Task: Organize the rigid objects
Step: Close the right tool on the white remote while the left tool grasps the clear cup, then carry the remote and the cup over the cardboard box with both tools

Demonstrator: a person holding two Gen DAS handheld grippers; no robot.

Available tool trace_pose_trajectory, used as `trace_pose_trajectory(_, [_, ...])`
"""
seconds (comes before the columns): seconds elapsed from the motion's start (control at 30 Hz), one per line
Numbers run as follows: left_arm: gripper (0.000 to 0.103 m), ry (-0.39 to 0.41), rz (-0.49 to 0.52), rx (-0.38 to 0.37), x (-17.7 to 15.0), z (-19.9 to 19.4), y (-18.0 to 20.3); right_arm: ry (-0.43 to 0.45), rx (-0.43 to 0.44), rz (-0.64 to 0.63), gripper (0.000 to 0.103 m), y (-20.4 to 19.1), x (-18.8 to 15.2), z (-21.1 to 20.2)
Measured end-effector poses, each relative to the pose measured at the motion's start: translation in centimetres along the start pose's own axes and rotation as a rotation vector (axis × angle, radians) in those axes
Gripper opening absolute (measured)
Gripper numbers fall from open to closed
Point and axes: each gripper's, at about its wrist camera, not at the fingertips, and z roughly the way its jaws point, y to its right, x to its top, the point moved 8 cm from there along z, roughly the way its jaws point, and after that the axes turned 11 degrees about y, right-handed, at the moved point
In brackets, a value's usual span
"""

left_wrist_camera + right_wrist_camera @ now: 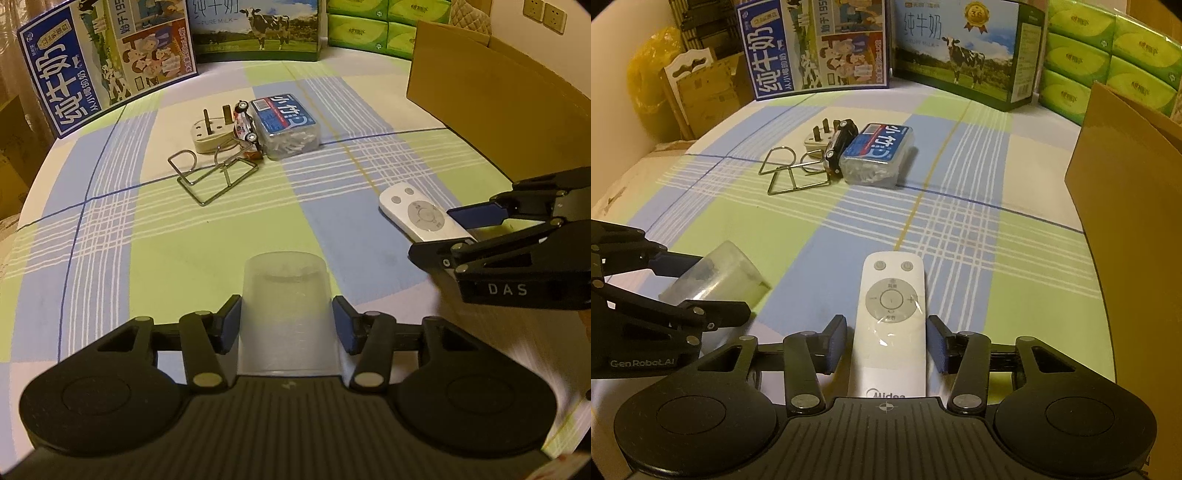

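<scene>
Left wrist view, with the right wrist view alongside: risks at this moment, largest object first. The cardboard box (491,85), the likely destination, stands at the right edge of the checked tablecloth (155,236); its near wall rises high, so a low carry could strike it. The translucent cup (288,306) lies on its side between the pads of the left gripper (287,325), which press its flanks; a smooth, tapering wall may slide out if lifted, or flex under a harder squeeze. The white remote (891,317) lies flat between the fingers of the right gripper (886,341), slim gaps showing on both sides, so it is not gripped; closing off-centre would skew it. Both grippers work near each other and could collide. Farther off, the plug adapter (210,134), toy car (245,123), swab box (286,127) and wire stand (210,173) cluster together, touching; lifting one may drag a neighbour.
</scene>
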Motion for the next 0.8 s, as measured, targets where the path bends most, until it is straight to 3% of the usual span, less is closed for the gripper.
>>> trace_pose_trajectory(0.47, [0.047, 0.084, -0.116, 0.029, 2.1, -1.4, -2.5, 0.005, 0.001, -0.024, 0.044, -0.1, 0.4, 0.8])
trace_pose_trajectory(0.53, [0.047, 0.09, -0.119, 0.024, 2.3, -1.5, -2.3, 0.0, -0.009, -0.027, 0.038, -0.1, 0.4, 0.8])
trace_pose_trajectory(0.67, [0.047, 0.099, -0.123, 0.014, 2.7, -1.6, -1.9, -0.004, -0.004, -0.003, 0.038, -0.1, 0.4, 0.6])
trace_pose_trajectory(0.8, [0.047, 0.119, -0.134, 0.011, 3.3, -2.0, -1.9, 0.07, -0.009, 0.004, 0.038, -0.2, 1.8, -0.5])
